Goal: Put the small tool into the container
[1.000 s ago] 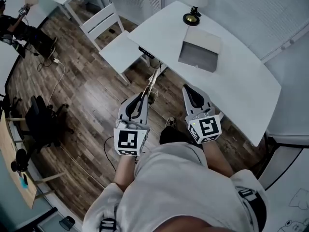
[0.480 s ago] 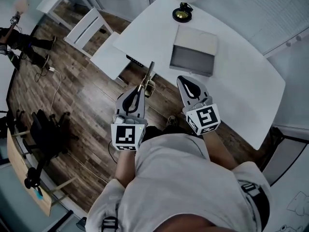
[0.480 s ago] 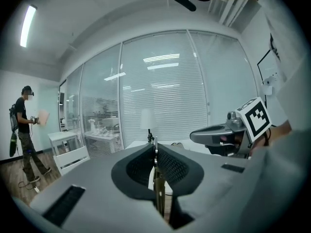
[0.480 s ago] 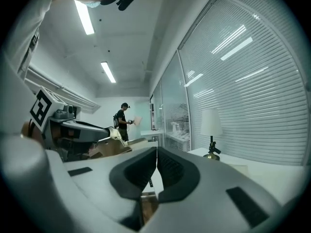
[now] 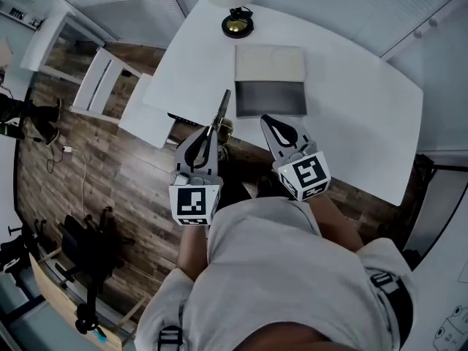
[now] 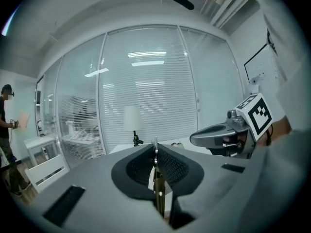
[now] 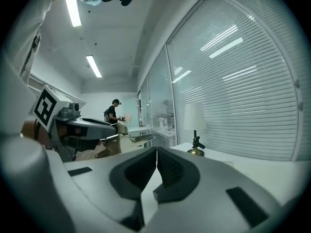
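Two hand-held grippers sit at frame centre. The left gripper (image 5: pixel 208 139) has its jaws clenched on a slim metal tool (image 5: pixel 221 108), whose tip reaches the near edge of the white table (image 5: pixel 351 123). The right gripper (image 5: pixel 272 125) has its jaws pressed together with nothing between them. Further up the frame, an open grey rectangular container (image 5: pixel 270 64) rests on the table, apart from the tool.

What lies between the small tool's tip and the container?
In the head view, only bare white table separates the small tool from the container.

Lamp (image 5: pixel 238 25) beyond the container (image 5: pixel 269 79): shade clipped by top edge. Small tool (image 5: pixel 221 108) left of container: rear end buried in the clamped left gripper (image 5: pixel 208 131); kind too small to tell. Container's dark half unreadable.
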The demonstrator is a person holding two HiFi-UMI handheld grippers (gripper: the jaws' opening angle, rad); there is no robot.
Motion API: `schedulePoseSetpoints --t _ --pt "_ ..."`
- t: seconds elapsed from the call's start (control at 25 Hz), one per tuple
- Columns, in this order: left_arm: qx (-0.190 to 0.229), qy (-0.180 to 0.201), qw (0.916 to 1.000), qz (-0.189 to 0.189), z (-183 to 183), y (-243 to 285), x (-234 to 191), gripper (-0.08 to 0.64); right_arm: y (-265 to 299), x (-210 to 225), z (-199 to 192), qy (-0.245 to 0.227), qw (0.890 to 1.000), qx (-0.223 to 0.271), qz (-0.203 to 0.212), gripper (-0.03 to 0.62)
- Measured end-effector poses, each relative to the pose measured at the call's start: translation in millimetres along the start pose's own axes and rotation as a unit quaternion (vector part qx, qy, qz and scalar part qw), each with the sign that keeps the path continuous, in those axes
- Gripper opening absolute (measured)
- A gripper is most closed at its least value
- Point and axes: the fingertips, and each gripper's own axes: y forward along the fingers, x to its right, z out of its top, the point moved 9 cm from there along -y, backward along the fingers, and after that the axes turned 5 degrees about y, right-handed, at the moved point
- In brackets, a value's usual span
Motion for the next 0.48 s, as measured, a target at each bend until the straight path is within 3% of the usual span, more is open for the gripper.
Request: schedulePoseSetpoints --t 0.24,0.48 --pt "-0.01 0.041 0.9948 -0.093 -0.6 58.2 -22.6 0.037 27.2 18.8 -2.0 0.018 0.997 -0.01 -0.069 0.026" --pt "-0.014 0.094 0.9773 -0.189 1.1 106.0 -36.3 0.037 47.4 33.1 -7.3 0.04 0.989 -0.025 -0.143 0.026"
